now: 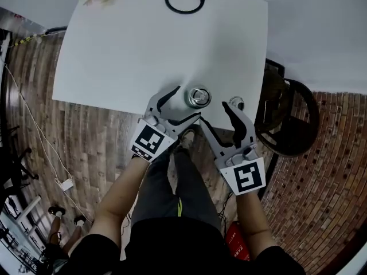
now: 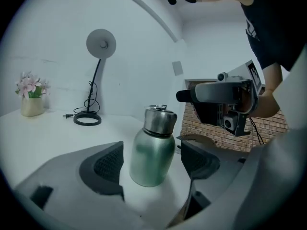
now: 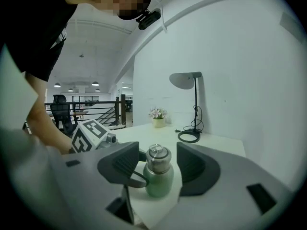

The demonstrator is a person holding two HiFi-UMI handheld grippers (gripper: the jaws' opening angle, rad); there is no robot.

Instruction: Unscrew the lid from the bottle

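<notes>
Bottle (image 2: 152,152), lid (image 2: 159,120) tightness unclear, stands untouched between open left claw (image 2: 151,163) and open right claw (image 3: 158,164).

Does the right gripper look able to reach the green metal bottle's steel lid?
Probably yes: the right gripper, jaws open, faces the steel lid with nothing between; the left gripper flanks the green metal bottle lower down.

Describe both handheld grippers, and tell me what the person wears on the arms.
The left gripper and the right gripper match: light grey plastic bodies with curved tongs lined with black ribbed pads. Each carries a white cube printed with black square markers near the handle. The person wears a black short-sleeved top, so nothing covers the forearms.
</notes>
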